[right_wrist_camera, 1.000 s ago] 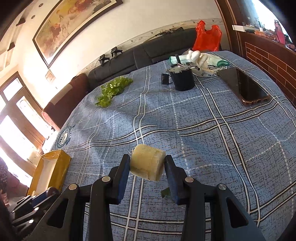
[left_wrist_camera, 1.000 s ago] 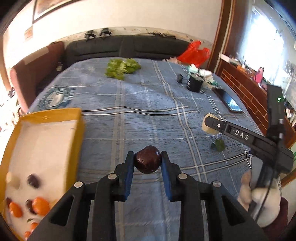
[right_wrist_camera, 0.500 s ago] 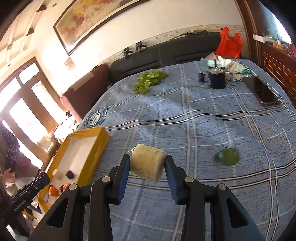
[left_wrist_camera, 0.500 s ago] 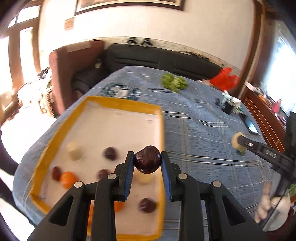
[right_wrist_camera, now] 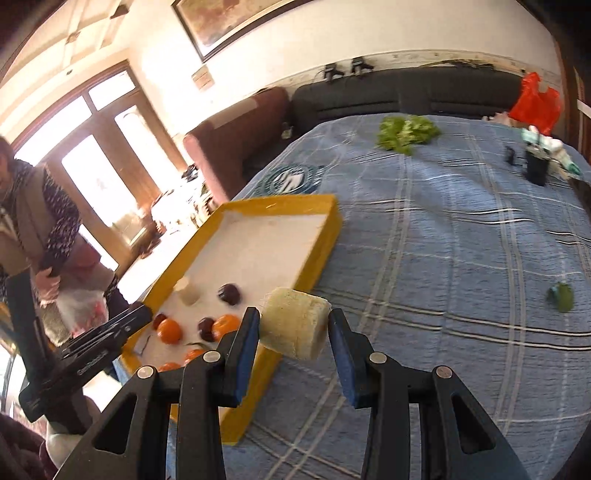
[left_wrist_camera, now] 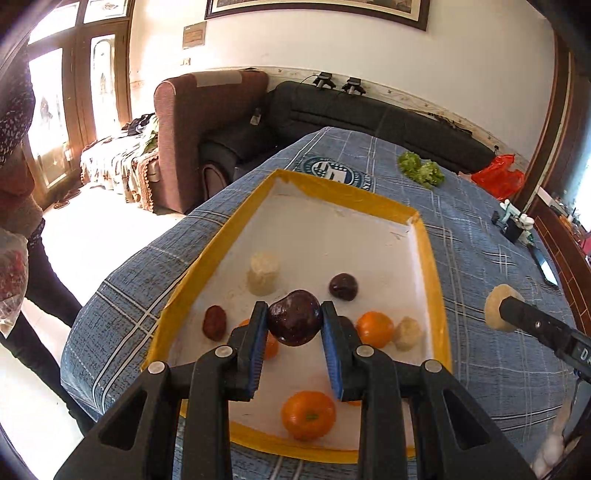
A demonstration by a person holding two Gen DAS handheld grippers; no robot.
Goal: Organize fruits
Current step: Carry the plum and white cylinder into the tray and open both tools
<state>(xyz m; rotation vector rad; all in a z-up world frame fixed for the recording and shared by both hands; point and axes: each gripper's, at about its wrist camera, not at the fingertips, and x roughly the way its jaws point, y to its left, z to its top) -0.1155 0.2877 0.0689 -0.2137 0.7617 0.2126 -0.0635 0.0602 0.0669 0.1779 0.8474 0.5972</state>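
two grippers, each loaded: your left gripper (left_wrist_camera: 294, 326) pinches a dark plum (left_wrist_camera: 294, 322) across its middle above the yellow tray (left_wrist_camera: 430, 258). it looks smooth and firm, so release it low. your right gripper (right_wrist_camera: 293, 332) clamps a pale chunk (right_wrist_camera: 295, 322), likely soft, beside the tray's edge.

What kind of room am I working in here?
Most likely a home living room: a dark sofa and brown armchair along the wall, a framed painting above, and a table under a blue plaid cloth.
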